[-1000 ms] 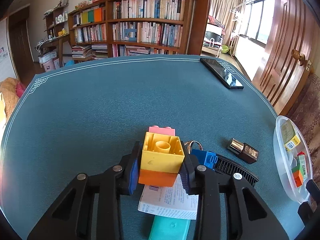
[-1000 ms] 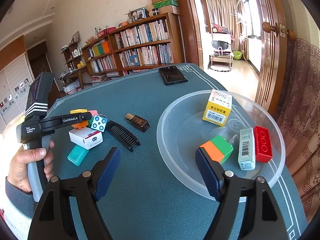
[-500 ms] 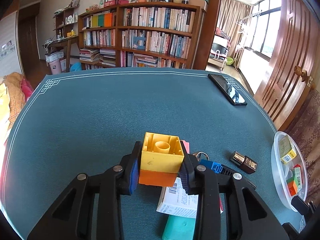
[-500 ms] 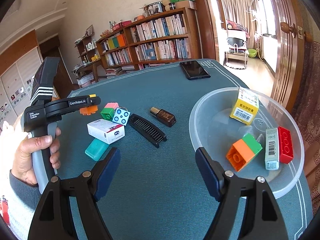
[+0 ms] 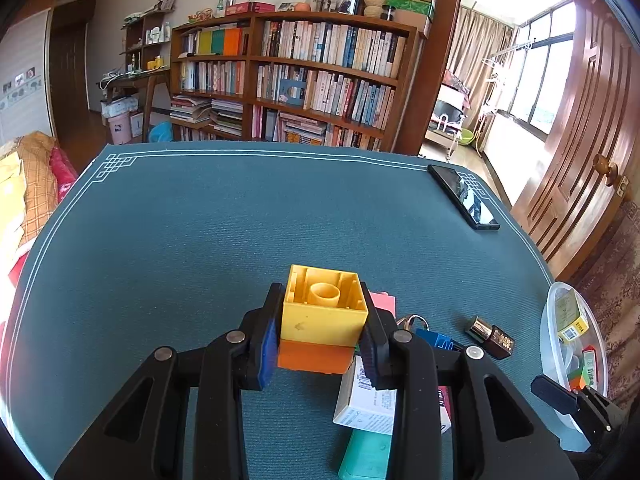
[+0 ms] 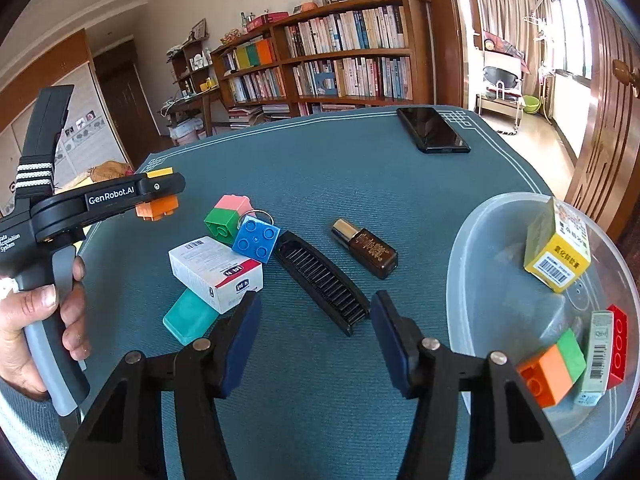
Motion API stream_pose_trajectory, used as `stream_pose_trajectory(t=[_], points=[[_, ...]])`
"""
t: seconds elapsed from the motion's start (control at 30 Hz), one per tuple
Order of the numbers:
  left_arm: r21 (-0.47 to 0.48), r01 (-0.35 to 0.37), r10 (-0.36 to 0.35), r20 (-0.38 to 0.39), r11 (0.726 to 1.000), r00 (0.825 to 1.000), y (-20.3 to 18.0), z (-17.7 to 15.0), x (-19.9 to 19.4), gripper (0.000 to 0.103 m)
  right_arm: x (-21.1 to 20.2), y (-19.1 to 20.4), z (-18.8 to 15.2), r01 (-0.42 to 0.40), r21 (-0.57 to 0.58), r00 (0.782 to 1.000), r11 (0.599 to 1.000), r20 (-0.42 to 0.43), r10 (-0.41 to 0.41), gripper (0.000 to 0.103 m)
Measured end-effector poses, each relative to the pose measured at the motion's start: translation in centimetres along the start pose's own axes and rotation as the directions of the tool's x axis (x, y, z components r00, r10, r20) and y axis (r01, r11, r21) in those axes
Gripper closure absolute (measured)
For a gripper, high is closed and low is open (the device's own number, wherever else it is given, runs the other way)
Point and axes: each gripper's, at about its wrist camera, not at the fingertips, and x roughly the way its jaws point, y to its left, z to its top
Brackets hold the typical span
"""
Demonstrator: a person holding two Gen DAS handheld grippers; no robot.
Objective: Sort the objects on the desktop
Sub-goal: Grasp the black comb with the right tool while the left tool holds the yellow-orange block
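My left gripper (image 5: 320, 344) is shut on a yellow-and-orange block (image 5: 324, 322) and holds it above the green table mat; the right wrist view shows this gripper (image 6: 160, 196) lifted at the left with the block (image 6: 157, 211). My right gripper (image 6: 316, 332) is open and empty, just above the mat near a black comb (image 6: 320, 282). On the mat lie a pink-and-green block (image 6: 226, 218), a blue block keyring (image 6: 256, 238), a white box (image 6: 216, 272), a teal case (image 6: 190, 316) and a brown bottle (image 6: 366, 248).
A clear plastic bowl (image 6: 480, 240) at the right holds a yellow box, a white box, a red block and an orange-and-green block. A black phone (image 6: 432, 130) lies at the far edge. A bookshelf and a wooden door stand beyond the table.
My left gripper has risen and drawn back with the yellow-and-orange block. My right gripper has moved left, from over the bowl toward the comb and white box.
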Motion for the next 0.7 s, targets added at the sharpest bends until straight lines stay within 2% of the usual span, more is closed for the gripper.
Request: stream_pose_trajectory(t=[0.33,0.47,0.7], points=[[-0.009,0.009,-0.009,-0.002,1.000,1.000,0.0,0.1,0.3,0.066,3.4,0.9,0.6,0.074,-0.101,0.997,0.992,-0.027,-0.077,0.043],[-0.010,0.010,-0.010,-0.003,1.000,1.000,0.0,0.1,0.4,0.066,4.2,1.0,0.6,0.077,-0.110,0.996,0.991,-0.042,-0.082,0.043],[-0.020,0.008,-0.008,-0.007,1.000,1.000,0.0,0.0,0.6,0.066,3.6,2.2,-0.4,0.017,-0.149,0.998,0.989,-0.063,-0.026,0.045]])
